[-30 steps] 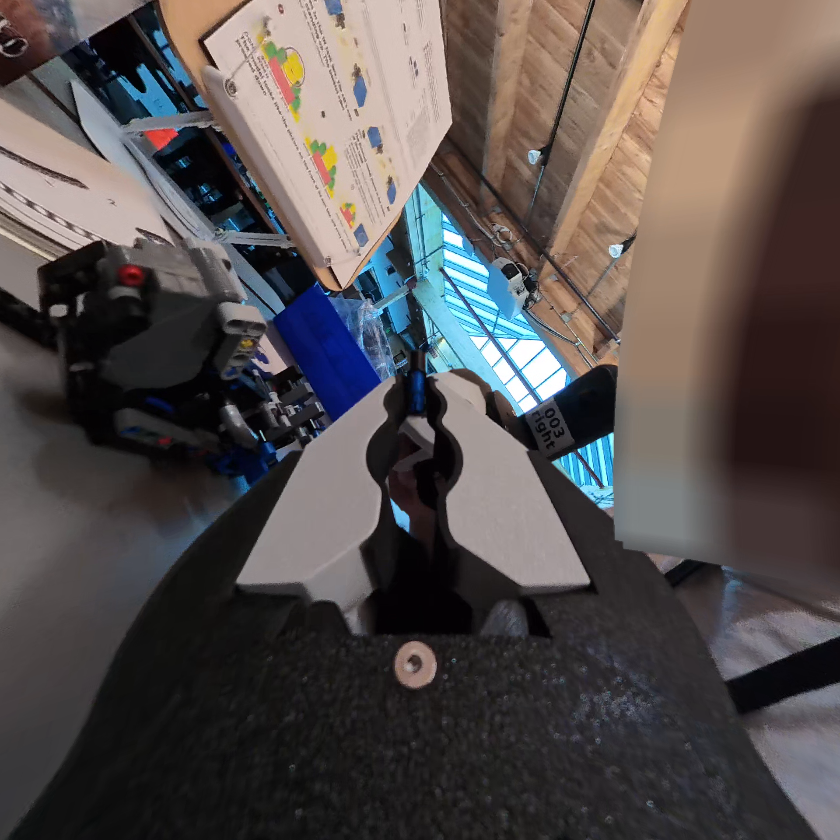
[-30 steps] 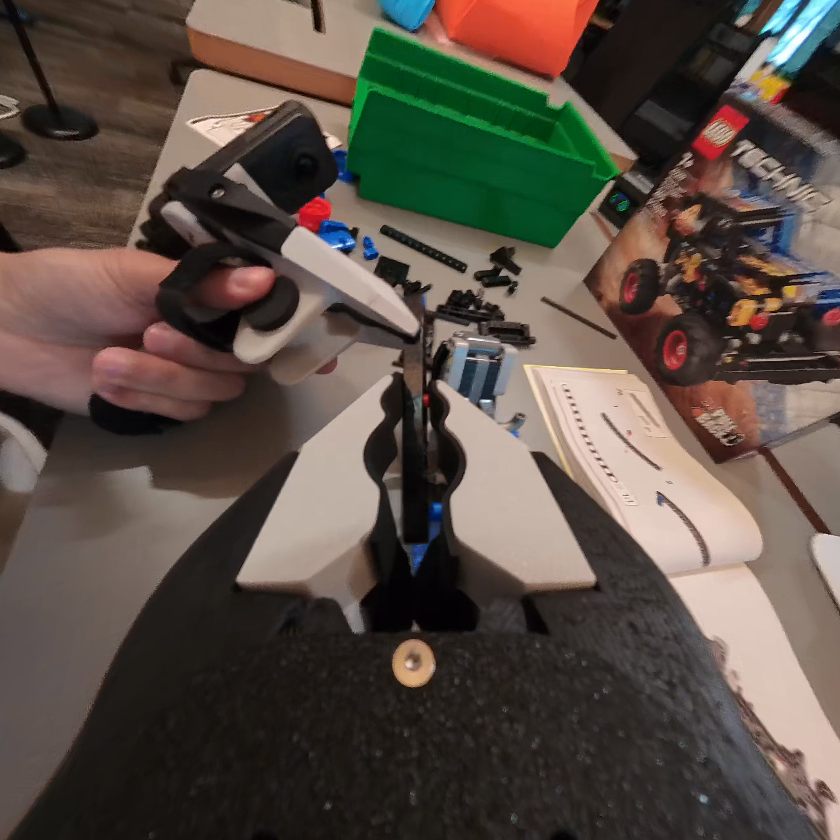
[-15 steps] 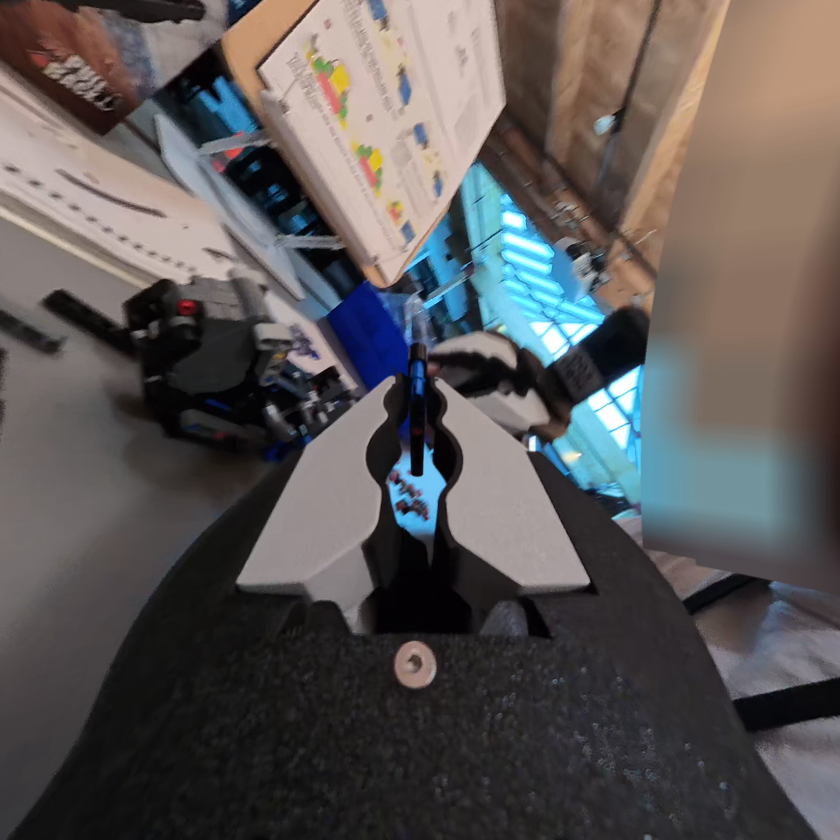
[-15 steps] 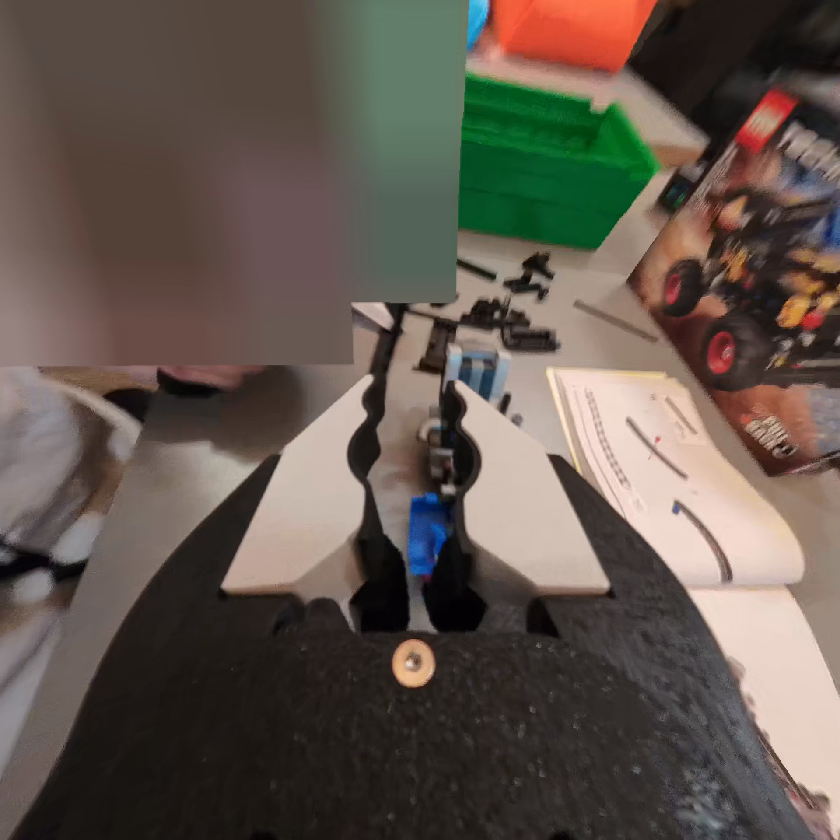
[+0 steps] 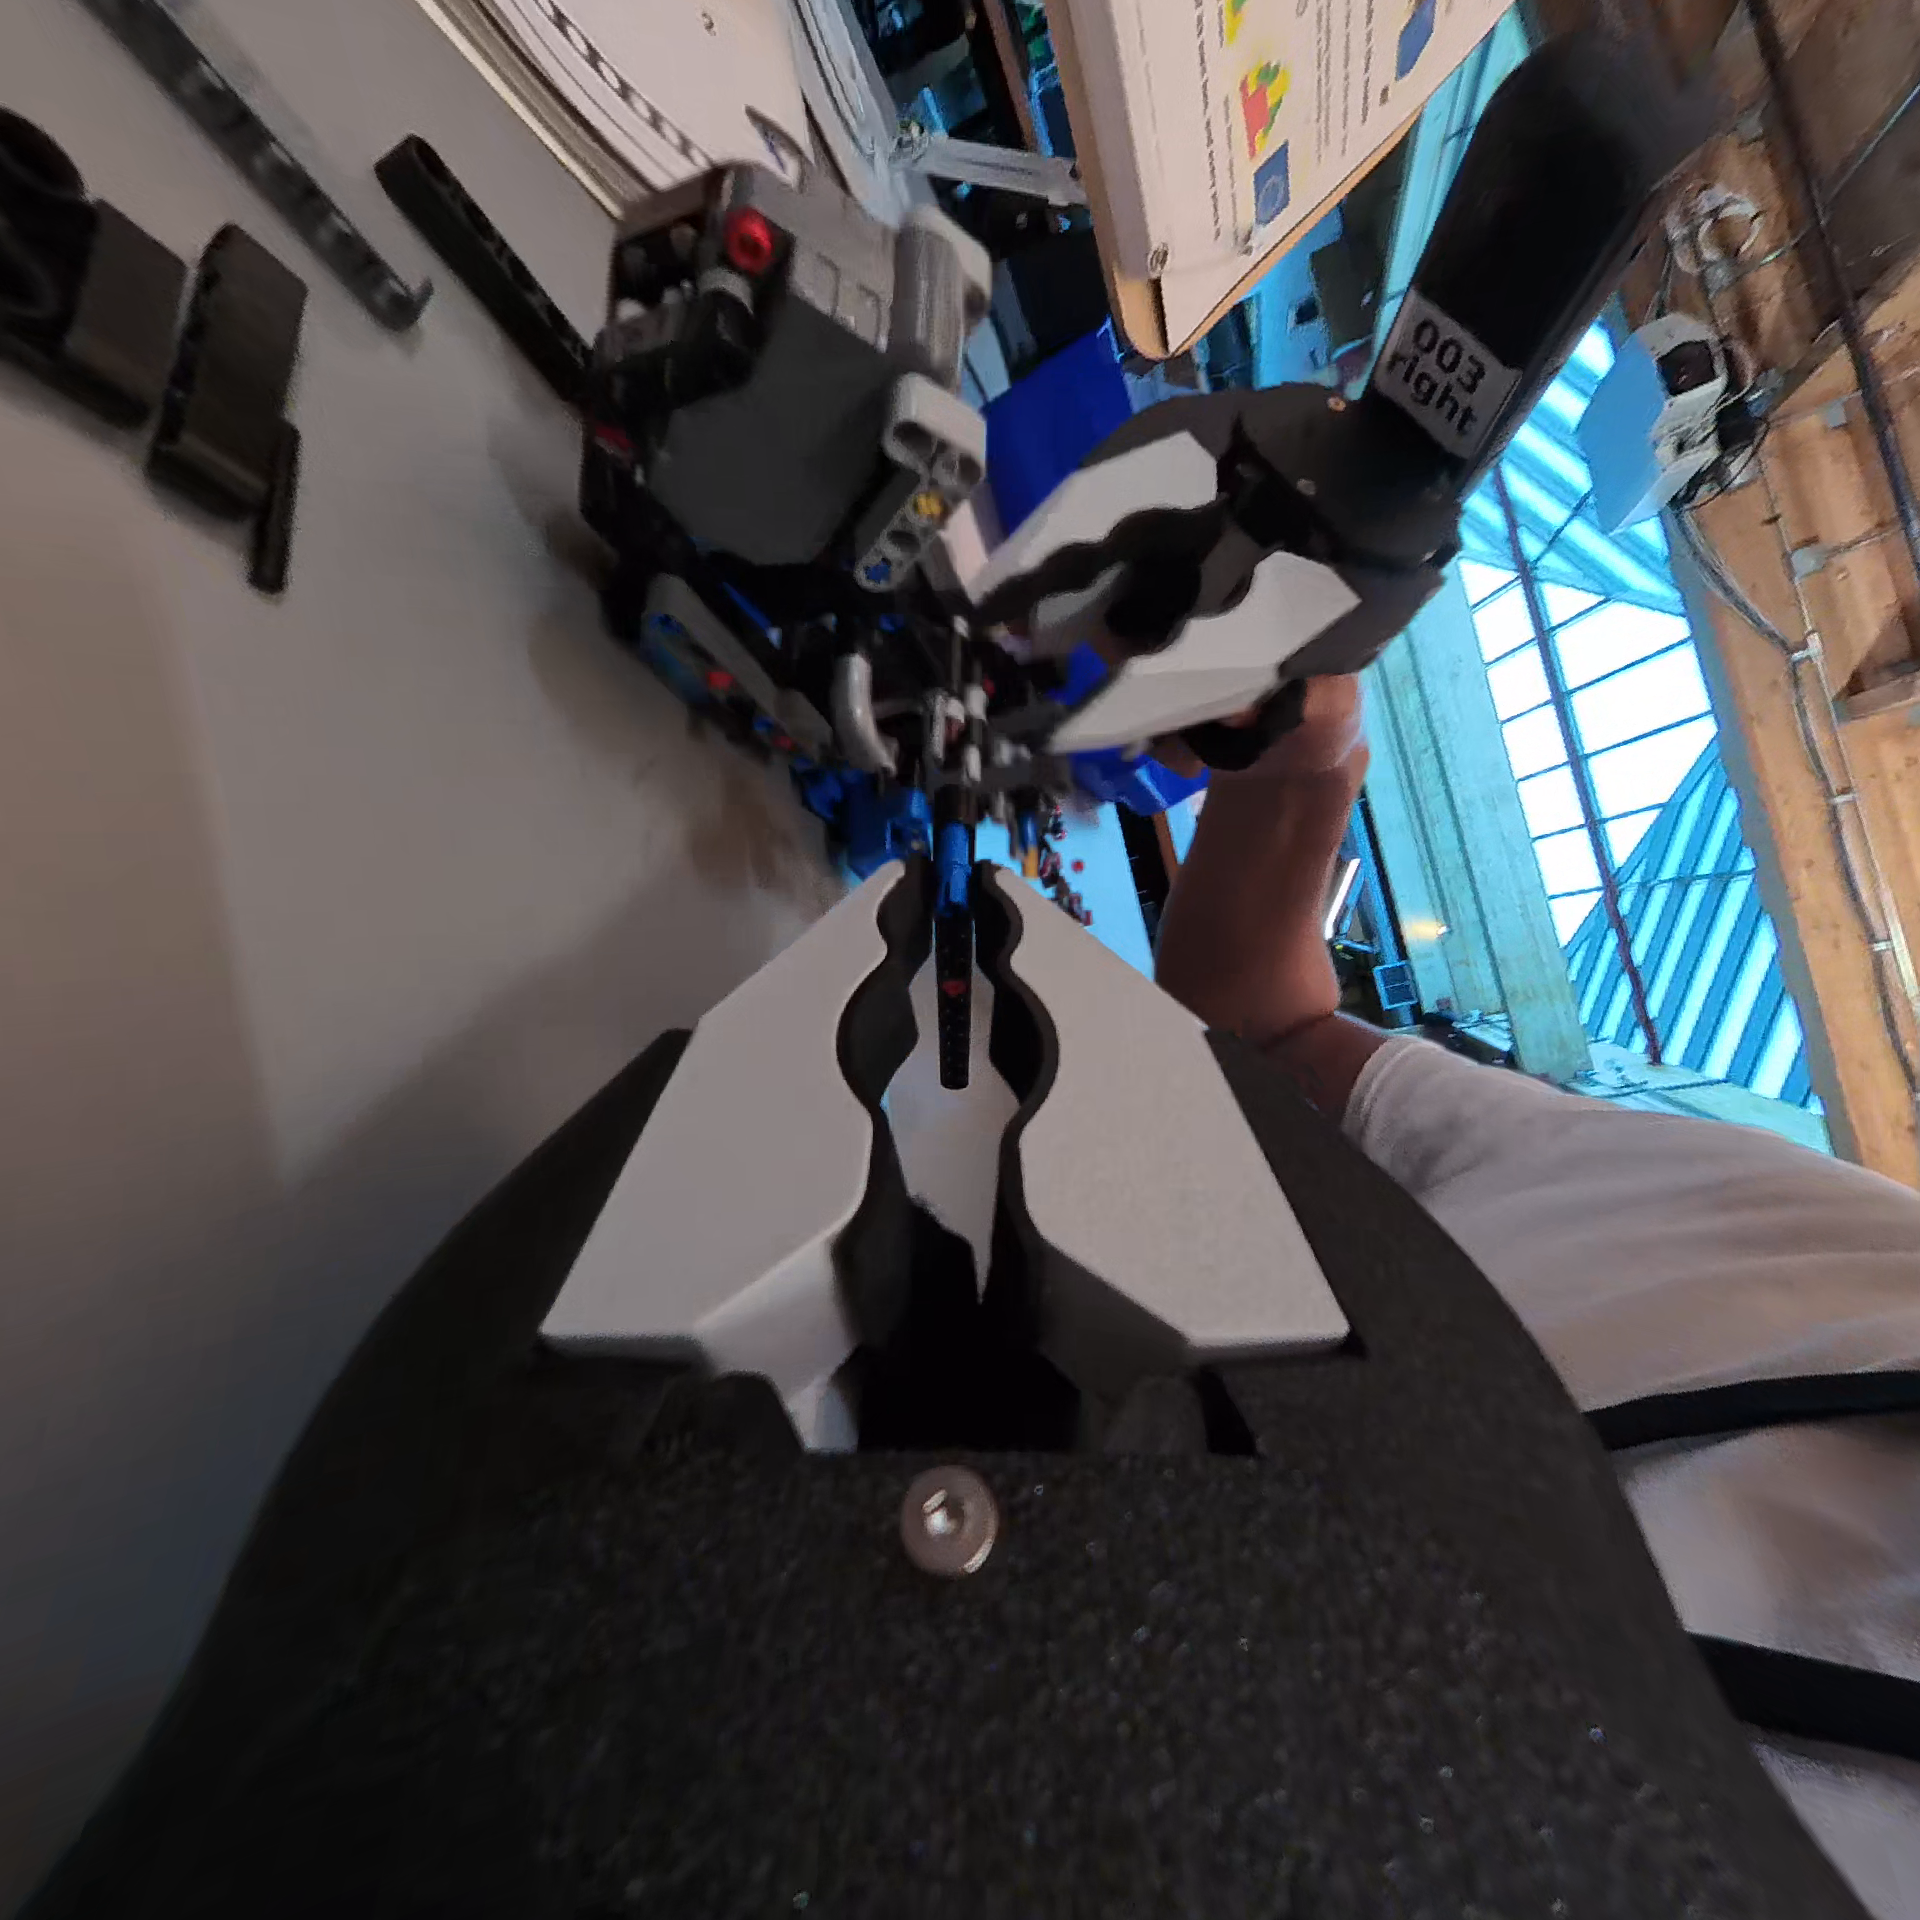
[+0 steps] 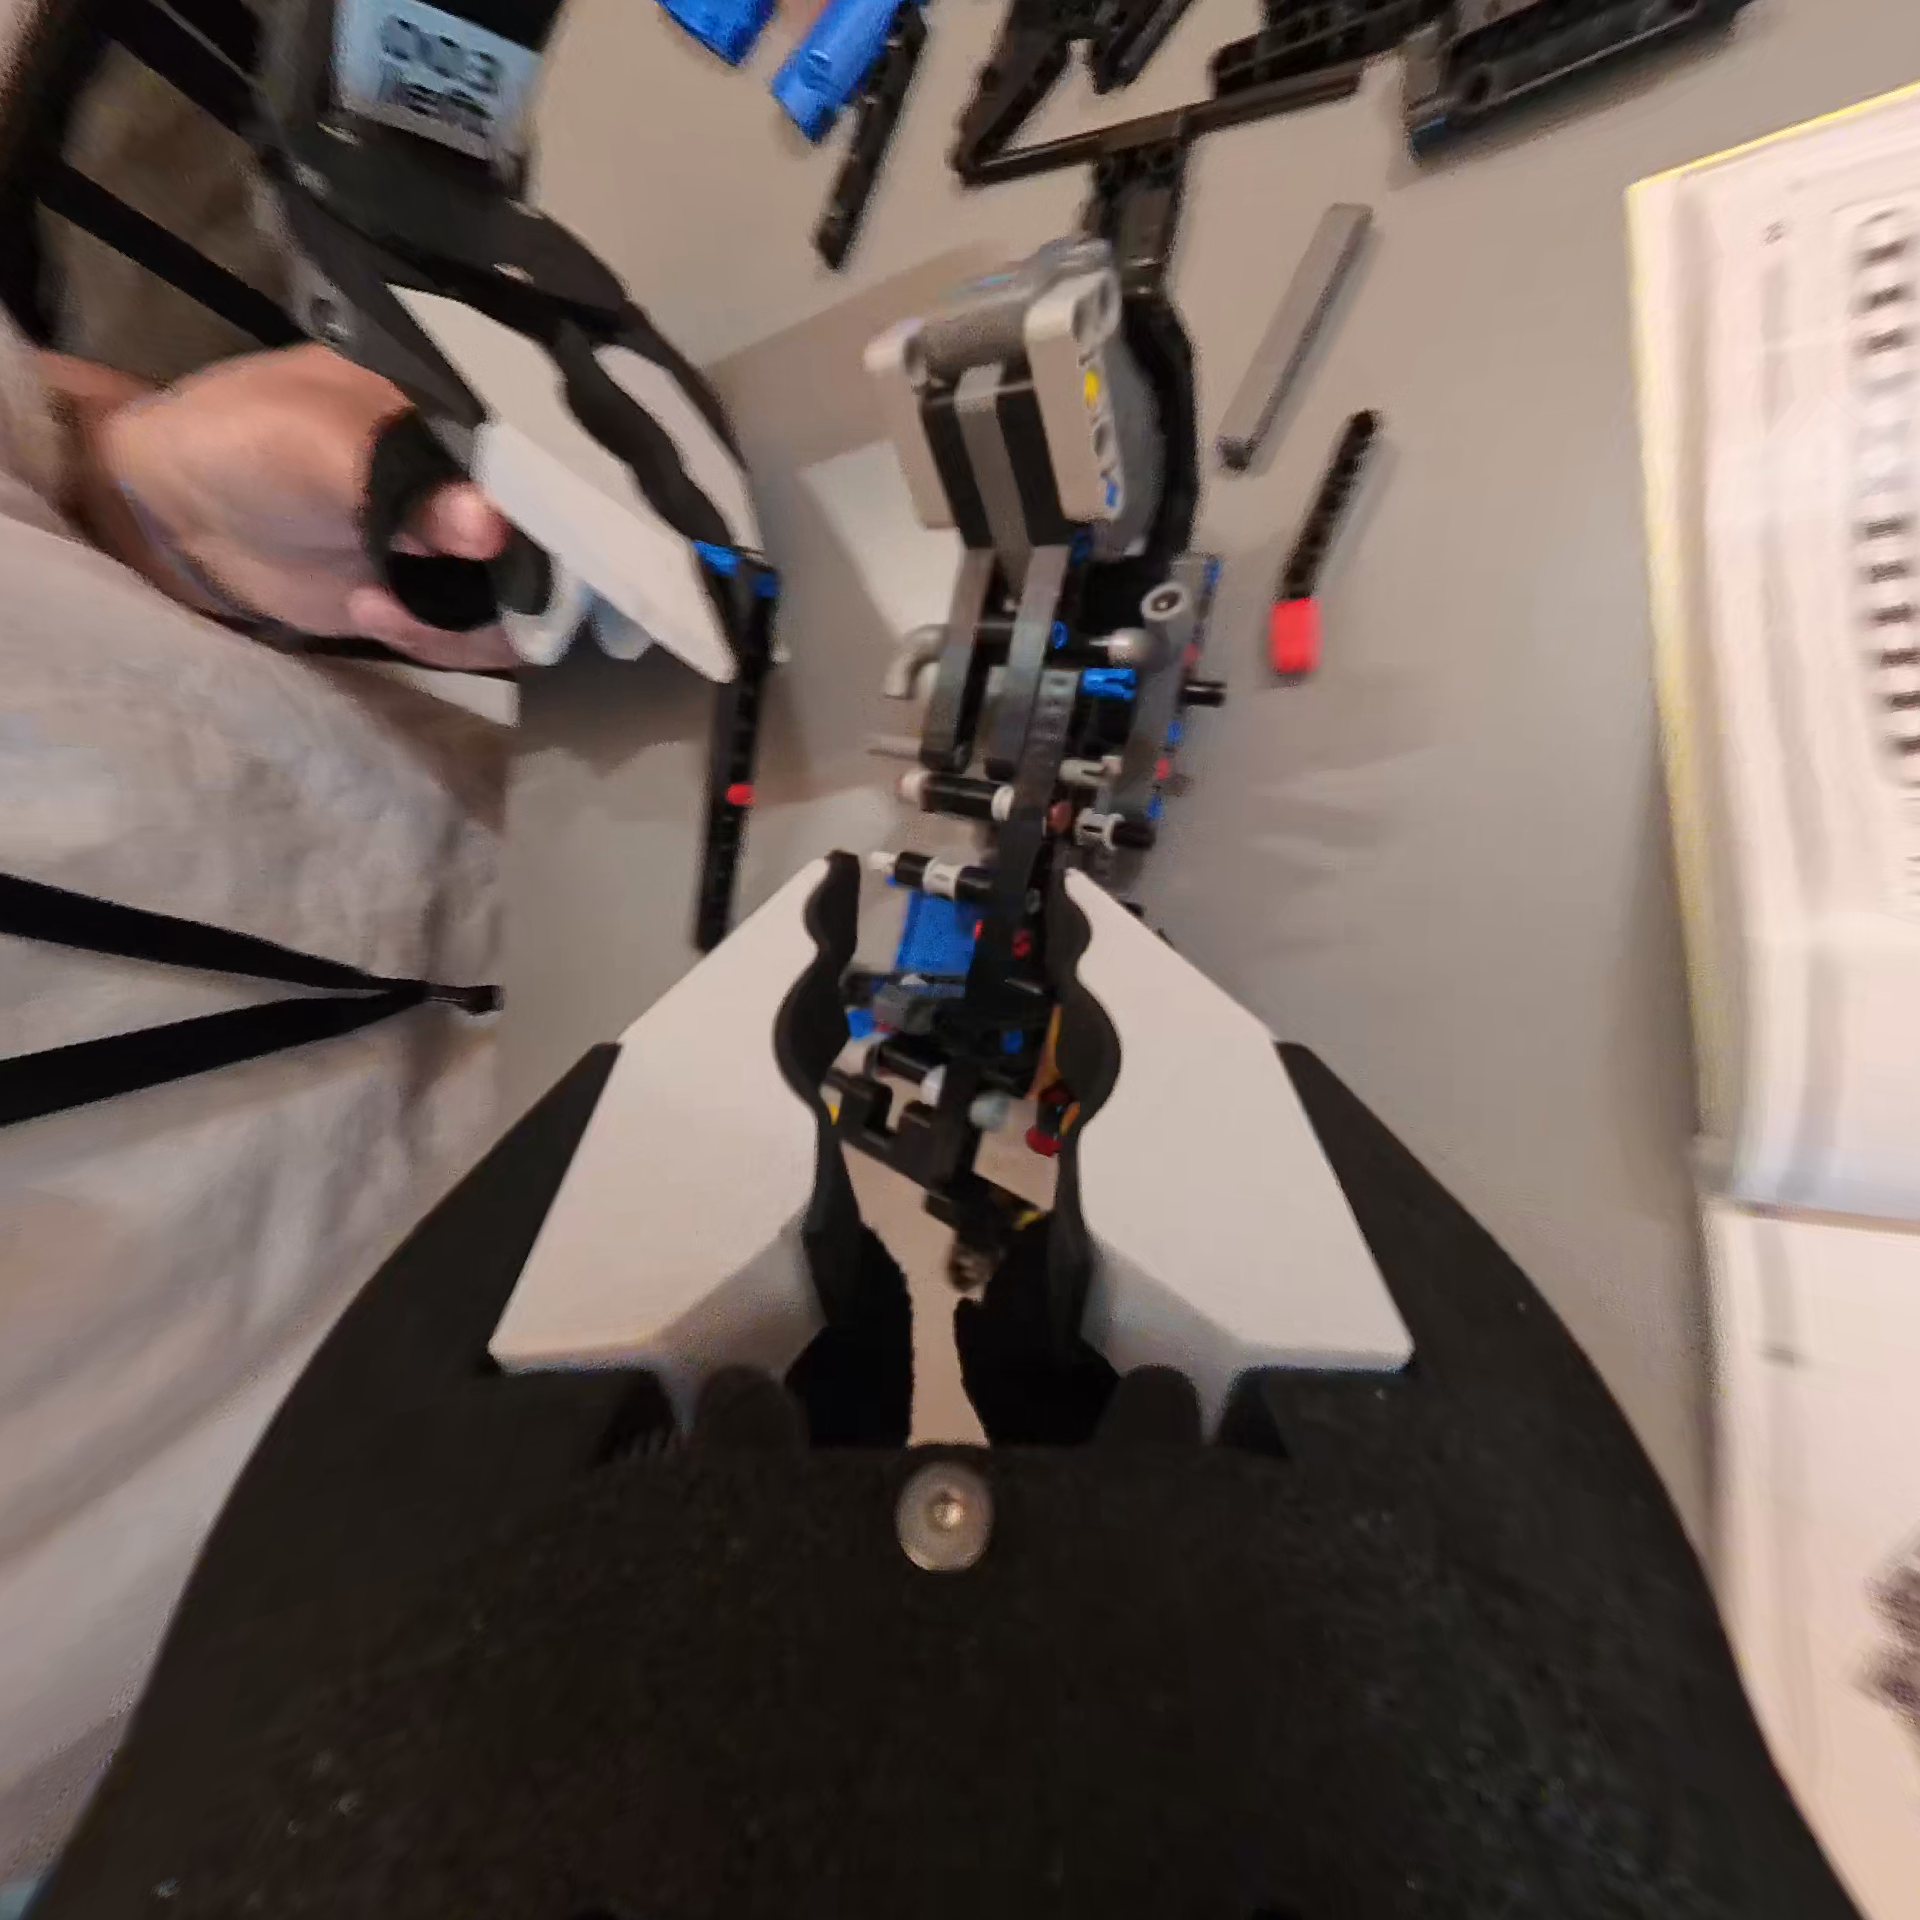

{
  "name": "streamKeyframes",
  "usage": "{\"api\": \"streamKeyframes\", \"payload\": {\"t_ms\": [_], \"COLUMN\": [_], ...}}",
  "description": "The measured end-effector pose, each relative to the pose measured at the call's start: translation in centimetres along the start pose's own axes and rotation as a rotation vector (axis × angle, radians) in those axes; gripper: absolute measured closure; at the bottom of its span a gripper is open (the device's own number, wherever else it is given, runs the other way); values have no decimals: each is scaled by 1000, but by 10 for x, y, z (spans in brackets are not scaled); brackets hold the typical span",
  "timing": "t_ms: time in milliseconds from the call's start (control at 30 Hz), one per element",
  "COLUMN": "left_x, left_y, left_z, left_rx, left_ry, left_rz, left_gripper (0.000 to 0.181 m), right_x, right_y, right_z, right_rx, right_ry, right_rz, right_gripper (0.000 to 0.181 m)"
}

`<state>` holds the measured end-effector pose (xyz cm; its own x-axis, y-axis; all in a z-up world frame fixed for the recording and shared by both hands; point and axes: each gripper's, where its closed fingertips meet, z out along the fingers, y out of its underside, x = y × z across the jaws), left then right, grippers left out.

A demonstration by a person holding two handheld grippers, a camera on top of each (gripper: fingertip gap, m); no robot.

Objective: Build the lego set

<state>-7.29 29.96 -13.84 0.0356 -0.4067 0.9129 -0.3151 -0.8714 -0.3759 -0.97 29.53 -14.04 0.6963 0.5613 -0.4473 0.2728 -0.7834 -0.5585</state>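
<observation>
Left wrist view, left gripper (image 5: pixel 951 883) pinching black beam (image 5: pixel 954 997), right gripper (image 6: pixel 951 883) spread around lego chassis (image 6: pixel 1023 665)

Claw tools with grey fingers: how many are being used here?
2. The left gripper pinches a black beam with blue pins; the right gripper straddles the end of the half-built model on the table. None seems hidden.

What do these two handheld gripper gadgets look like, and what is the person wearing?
Each gripper, left gripper and right gripper, has a rough black body with a silver screw and two pale grey wedge fingers lined with wavy black pads. The right one's black handle bears a white label. The person wears a light sleeve crossed by black straps.
</observation>
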Motion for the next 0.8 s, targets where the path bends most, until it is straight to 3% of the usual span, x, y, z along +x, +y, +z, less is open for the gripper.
{"api": "streamKeyframes", "payload": {"t_ms": [33,133,233,300,433,800], "left_x": [-2,-4,-5,-5,-2,-2], "left_y": [-1,-1,-1,0,-3,-4], "left_z": [-3,-10,-16,-17,-20,-6], "left_rx": [-2,-34,-58,-77,-127,-225], "left_ry": [-12,-2,16,18,71,144], "left_rz": [11,11,-2,7,-16,-92], "left_gripper": [176,176,176,176,176,176], "right_x": [-12,-27,-11,-17,-12,-18], "right_y": [0,1,-3,-11,-12,-12], "right_z": [2,5,5,6,11,29], "right_rx": [14,23,61,102,140,225], "right_ry": [-62,-158,-132,-261,-346,-589], "right_rz": [36,101,156,249,397,621], "right_gripper": [146,151,150,142,150,149]}}
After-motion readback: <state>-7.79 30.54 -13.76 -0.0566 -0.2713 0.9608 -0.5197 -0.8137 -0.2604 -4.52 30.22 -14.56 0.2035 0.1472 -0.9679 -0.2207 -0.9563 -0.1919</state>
